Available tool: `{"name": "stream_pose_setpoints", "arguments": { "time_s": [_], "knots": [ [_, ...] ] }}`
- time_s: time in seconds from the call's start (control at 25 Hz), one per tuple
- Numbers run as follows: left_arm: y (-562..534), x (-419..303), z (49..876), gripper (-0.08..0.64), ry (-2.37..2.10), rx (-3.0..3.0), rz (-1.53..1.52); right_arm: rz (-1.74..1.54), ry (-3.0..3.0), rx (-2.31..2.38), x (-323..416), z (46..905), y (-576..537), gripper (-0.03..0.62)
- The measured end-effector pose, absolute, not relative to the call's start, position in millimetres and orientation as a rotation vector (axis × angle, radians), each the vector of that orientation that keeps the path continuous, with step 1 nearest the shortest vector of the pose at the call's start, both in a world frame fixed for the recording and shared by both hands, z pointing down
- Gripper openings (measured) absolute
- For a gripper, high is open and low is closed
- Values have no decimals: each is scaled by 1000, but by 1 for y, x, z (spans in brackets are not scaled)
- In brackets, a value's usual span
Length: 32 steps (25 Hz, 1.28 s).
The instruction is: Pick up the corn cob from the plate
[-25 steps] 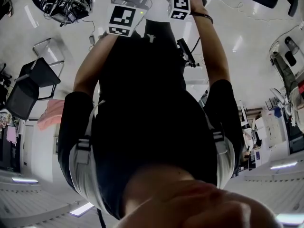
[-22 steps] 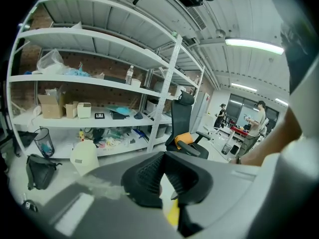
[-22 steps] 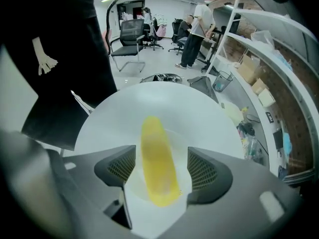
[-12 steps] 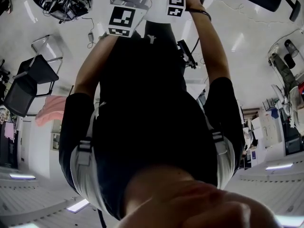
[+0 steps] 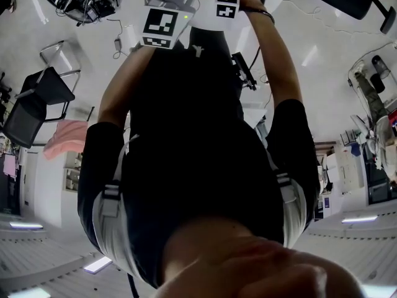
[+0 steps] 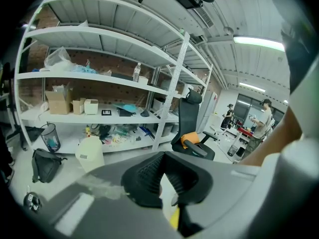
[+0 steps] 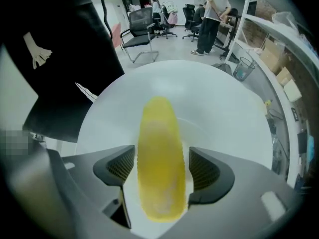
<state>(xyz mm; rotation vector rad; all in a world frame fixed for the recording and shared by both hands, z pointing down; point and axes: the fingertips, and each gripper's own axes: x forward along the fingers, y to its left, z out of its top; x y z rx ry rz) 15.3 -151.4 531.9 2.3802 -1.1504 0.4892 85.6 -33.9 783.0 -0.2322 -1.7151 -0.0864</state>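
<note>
The yellow corn cob lies lengthwise on the white plate in the right gripper view. My right gripper is open and straddles the cob's near half, one pad on each side with a thin sliver of white showing by each. My left gripper points toward the shelves, its jaws almost together with nothing clearly held between them; a bit of yellow shows just below them. In the head view, both marker cubes sit at the top edge, the left one and the right one, with the jaws out of sight.
The plate rests on a round white table top. My dark torso is close on the left. White shelving, a black office chair, a white jug and a black bag stand beyond. People stand far off.
In the head view the right gripper's marker cube has crept slightly up and away toward the plate. The left cube has barely moved.
</note>
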Motion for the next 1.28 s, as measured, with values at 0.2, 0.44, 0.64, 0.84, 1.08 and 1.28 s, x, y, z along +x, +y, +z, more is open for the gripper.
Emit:
{"name": "stream_pose_setpoints", "arguments": {
  "time_s": [0.2, 0.44, 0.64, 0.84, 1.08, 1.28],
  "knots": [
    [-153, 16, 534, 3, -1154, 2375, 484, -59, -1744, -245, 84, 783, -35, 347],
    [-154, 17, 537, 3, -1152, 2369, 488, -78, -1764, -216, 85, 783, -41, 307],
    [-152, 15, 538, 3, -1151, 2368, 488, -77, -1763, -213, 83, 782, -38, 264],
    [-152, 14, 537, 3, -1153, 2365, 484, -65, -1761, -203, 84, 781, -38, 261],
    [-150, 14, 538, 3, -1155, 2362, 482, -52, -1780, -150, 87, 782, -38, 261],
    [-146, 8, 537, 3, -1153, 2368, 493, -49, -1782, -105, 89, 781, -33, 259]
  ]
}}
